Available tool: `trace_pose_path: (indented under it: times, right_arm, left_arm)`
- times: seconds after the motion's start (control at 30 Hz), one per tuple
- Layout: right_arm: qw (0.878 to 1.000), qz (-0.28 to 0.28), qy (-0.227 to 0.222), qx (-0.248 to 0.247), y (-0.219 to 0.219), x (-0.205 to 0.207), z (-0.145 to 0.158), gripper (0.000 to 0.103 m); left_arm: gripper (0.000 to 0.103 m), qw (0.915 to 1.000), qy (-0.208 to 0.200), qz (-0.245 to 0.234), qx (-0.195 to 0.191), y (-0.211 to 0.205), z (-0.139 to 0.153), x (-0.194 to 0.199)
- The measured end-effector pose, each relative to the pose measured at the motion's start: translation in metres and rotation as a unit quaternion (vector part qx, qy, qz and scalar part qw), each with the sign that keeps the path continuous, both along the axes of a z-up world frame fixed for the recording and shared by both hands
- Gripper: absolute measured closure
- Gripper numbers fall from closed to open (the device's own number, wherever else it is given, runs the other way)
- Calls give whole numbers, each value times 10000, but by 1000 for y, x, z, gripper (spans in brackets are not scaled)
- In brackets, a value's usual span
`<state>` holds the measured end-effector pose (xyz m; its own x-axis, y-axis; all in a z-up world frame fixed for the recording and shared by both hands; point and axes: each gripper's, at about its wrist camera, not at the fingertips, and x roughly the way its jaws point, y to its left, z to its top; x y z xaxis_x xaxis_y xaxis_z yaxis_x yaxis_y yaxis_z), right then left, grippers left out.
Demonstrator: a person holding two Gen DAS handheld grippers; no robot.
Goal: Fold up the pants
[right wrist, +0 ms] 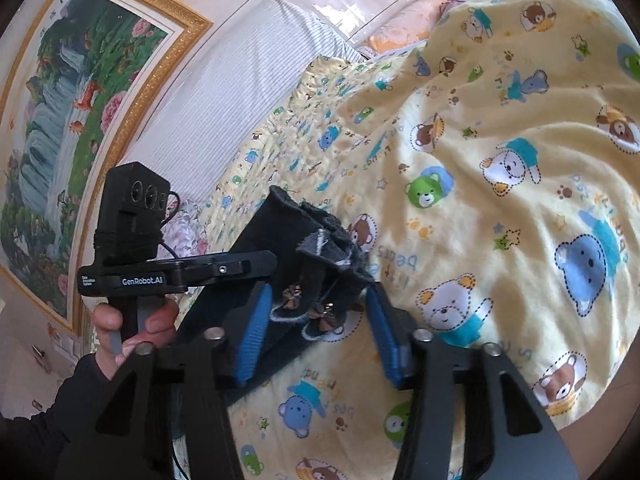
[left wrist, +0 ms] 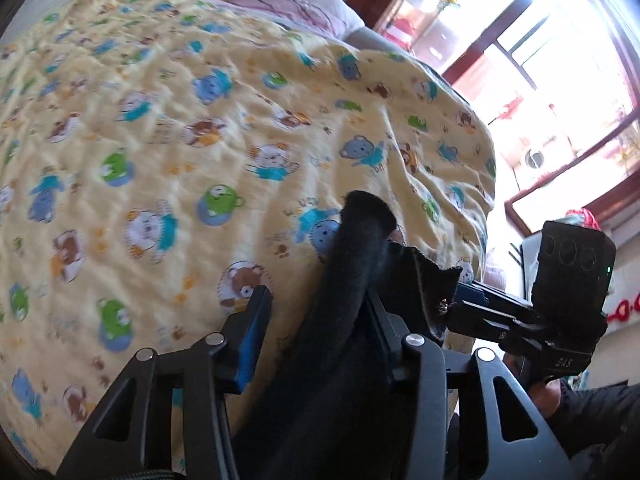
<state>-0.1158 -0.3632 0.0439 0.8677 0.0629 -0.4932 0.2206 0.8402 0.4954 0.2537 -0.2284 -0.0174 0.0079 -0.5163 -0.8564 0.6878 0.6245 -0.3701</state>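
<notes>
A pale yellow fleece blanket printed with cartoon bears (left wrist: 168,128) covers the bed and fills both views, and on it, toward six o'clock in each, lies the pair of small black fabric pants (left wrist: 352,320), bunched and partly lifted between the two tools. The cloth looks light, soft and limp, so it is likely to sag and slide wherever it is not pinched; the firmer hem or waistband edge, where small bow trims sit, seems the safest place to take hold, not the loose middle. The left gripper (left wrist: 320,320) has the dark cloth running up between its half-spread fingers, yet the blue pad at seven o'clock stands clear of the fabric, so I cannot tell whether it truly pinches. The right gripper (right wrist: 320,320) also stands part open around the trimmed edge, with visible gaps between its blue pads and the cloth, so it does not clamp. Only the left wrist view shows the red-framed window at two o'clock; only the right wrist view shows the gold-framed landscape painting (right wrist: 80,100) at ten o'clock, the striped white bolster below it, and the person's hand (right wrist: 128,328) on the other handle.
</notes>
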Motion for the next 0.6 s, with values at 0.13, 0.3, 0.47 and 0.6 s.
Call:
trace_pose_path:
  times: [0.13,0.3,0.47,0.6]
  right_arm:
    - [9999,-17,-70,77,-2,3,-1,60]
    - [9995,68,-156,248,-6,5,-4,86]
    - [9970,329,-527,456,1,-4,8,88]
    - [9893,892,-961,642,22,-6,29,88]
  left_arm:
    - [66,9999,113,-21,-111,-7,-4,3]
    - [90,9992,-50,-109,-380,-6,5,-8]
    - [92,9961,-189,-8,-859,10,30,-20]
    - [93,9904,-307,157,-1337,40,60,-34]
